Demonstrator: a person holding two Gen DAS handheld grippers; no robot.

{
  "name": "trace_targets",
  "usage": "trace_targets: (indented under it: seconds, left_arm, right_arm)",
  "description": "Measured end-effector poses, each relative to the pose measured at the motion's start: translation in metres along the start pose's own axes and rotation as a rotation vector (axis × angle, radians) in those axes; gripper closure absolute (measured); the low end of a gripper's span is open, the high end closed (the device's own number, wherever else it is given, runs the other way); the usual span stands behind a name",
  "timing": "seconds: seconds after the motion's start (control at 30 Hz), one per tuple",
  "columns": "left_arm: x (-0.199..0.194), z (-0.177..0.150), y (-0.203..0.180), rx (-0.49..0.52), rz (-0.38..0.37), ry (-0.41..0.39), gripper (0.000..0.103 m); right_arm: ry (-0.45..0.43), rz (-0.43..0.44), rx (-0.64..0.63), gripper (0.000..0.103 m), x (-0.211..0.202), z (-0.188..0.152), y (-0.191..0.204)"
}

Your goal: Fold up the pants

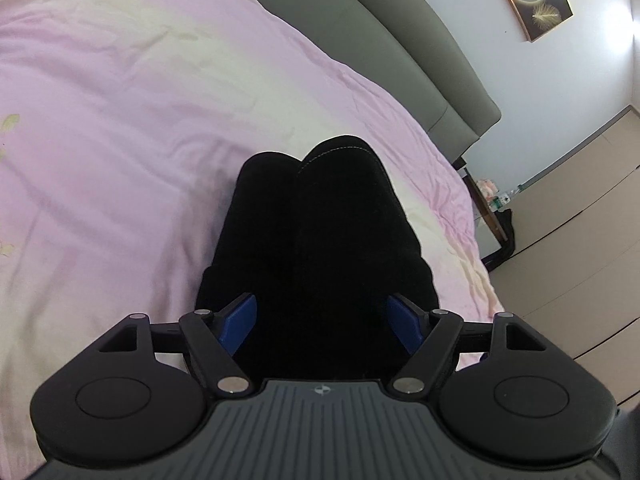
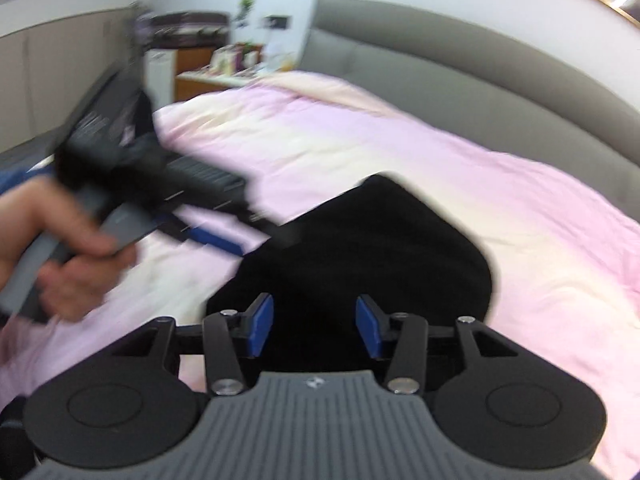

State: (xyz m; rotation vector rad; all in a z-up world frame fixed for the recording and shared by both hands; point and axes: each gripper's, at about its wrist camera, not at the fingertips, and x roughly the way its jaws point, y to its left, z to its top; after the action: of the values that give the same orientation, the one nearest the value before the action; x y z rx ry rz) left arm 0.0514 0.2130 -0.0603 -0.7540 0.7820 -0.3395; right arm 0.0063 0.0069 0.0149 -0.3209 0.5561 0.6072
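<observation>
From the left wrist view, the left hand-held gripper (image 1: 322, 326) hangs over a compact bundle of black pants (image 1: 320, 240) lying on the pink duvet (image 1: 120, 120) of the bed, near the edge toward the grey headboard (image 1: 400, 40). Its 2 blue pads (image 1: 239, 324) stand wide apart with the dark cloth showing between them; nothing is pinched. A pale stitched seam curves over the far lobe of the bundle, which looks doubled over on itself at least once (exact layering is lost in the black).

From the right wrist view, blurred by motion, the right hand-held gripper (image 2: 315, 327) also sits above the pants (image 2: 360, 248) with its jaws parted and empty, the cloth just beyond the pads. The other gripper, held in the person's left hand (image 2: 60, 260), is off to the side above the duvet (image 2: 400, 152), beside the bundle's edge.

Judging by the short, rounded heap, most folding seems done; what may remain is a final fold or some tidying.
</observation>
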Motion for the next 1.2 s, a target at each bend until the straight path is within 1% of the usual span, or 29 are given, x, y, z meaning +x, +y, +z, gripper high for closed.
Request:
trace_targets:
  seconds: [0.03, 0.07, 0.13, 0.2, 0.23, 0.27, 0.3, 0.33, 0.4, 0.5, 0.57, 0.6, 0.7, 0.73, 0.77, 0.8, 0.83, 0.87, 0.9, 0.97, 1.1, 1.13, 1.2]
  left_arm:
    - [0.002, 0.0, 0.0, -0.008, -0.014, 0.009, 0.017]
    - [0.004, -0.001, -0.001, -0.013, -0.018, 0.022, 0.017]
    - [0.012, -0.005, -0.001, -0.022, -0.024, 0.054, 0.018]
    - [0.024, -0.01, 0.002, -0.047, -0.053, 0.083, 0.029]
    - [0.029, -0.012, 0.006, -0.07, -0.066, 0.095, 0.032]
    - [0.034, -0.013, 0.009, -0.095, -0.079, 0.104, 0.039]
    - [0.037, -0.014, 0.012, -0.114, -0.086, 0.111, 0.045]
    - [0.038, -0.015, 0.014, -0.12, -0.087, 0.113, 0.046]
    - [0.037, -0.014, 0.014, -0.105, -0.084, 0.115, 0.05]
    - [0.037, -0.015, 0.014, -0.085, -0.081, 0.119, 0.051]
    - [0.037, -0.016, 0.016, -0.085, -0.084, 0.121, 0.052]
    - [0.037, -0.017, 0.017, -0.087, -0.086, 0.122, 0.052]
    - [0.039, -0.015, 0.017, -0.086, -0.086, 0.124, 0.052]
    - [0.039, -0.015, 0.015, -0.082, -0.083, 0.125, 0.052]
    - [0.039, -0.015, 0.014, -0.077, -0.08, 0.125, 0.053]
    - [0.04, -0.015, 0.012, -0.071, -0.074, 0.126, 0.054]
    - [0.04, -0.016, 0.011, -0.064, -0.068, 0.128, 0.055]
    - [0.039, -0.016, 0.009, -0.058, -0.067, 0.125, 0.058]
    - [0.038, -0.017, 0.007, -0.051, -0.069, 0.119, 0.061]
    - [0.032, -0.017, -0.001, -0.026, -0.092, 0.102, 0.065]
    - [0.006, -0.004, -0.026, 0.05, -0.173, 0.031, 0.067]
    - [-0.002, 0.001, -0.03, 0.053, -0.188, 0.013, 0.067]
    - [-0.015, 0.009, -0.03, 0.048, -0.187, -0.012, 0.067]
  right_arm:
    - [-0.013, -0.023, 0.012, 0.055, 0.001, 0.007, -0.013]
    - [-0.022, -0.038, 0.023, 0.05, 0.003, 0.015, -0.024]
    - [-0.021, -0.022, 0.029, 0.044, 0.017, 0.031, -0.043]
    - [-0.007, 0.039, 0.013, 0.04, 0.037, 0.049, -0.06]
    - [0.001, 0.087, 0.001, 0.039, 0.051, 0.057, -0.072]
    - [0.014, 0.14, -0.009, 0.036, 0.068, 0.068, -0.079]
    - [0.026, 0.191, -0.019, 0.036, 0.081, 0.076, -0.086]
    - [0.041, 0.243, -0.029, 0.035, 0.098, 0.09, -0.095]
    - [0.086, 0.303, -0.04, 0.029, 0.128, 0.108, -0.108]
    - [0.162, 0.377, -0.049, 0.028, 0.165, 0.133, -0.119]
    - [0.219, 0.453, -0.032, 0.026, 0.188, 0.146, -0.119]
    - [0.26, 0.501, -0.016, 0.023, 0.196, 0.15, -0.118]
    - [0.382, 0.588, -0.006, 0.023, 0.227, 0.151, -0.107]
    - [0.416, 0.6, -0.004, 0.024, 0.236, 0.148, -0.101]
    - [0.452, 0.611, -0.001, 0.037, 0.242, 0.144, -0.098]
    - [0.485, 0.62, -0.016, 0.053, 0.245, 0.138, -0.095]
    - [0.481, 0.635, -0.032, 0.056, 0.241, 0.132, -0.095]
    - [0.457, 0.657, -0.033, 0.065, 0.235, 0.129, -0.098]
    - [0.434, 0.677, -0.018, 0.071, 0.226, 0.126, -0.106]
    - [0.372, 0.695, 0.055, 0.075, 0.208, 0.124, -0.127]
    - [0.235, 0.708, 0.239, 0.078, 0.165, 0.134, -0.165]
    - [0.213, 0.707, 0.269, 0.078, 0.158, 0.139, -0.17]
    - [0.189, 0.712, 0.296, 0.078, 0.152, 0.151, -0.17]
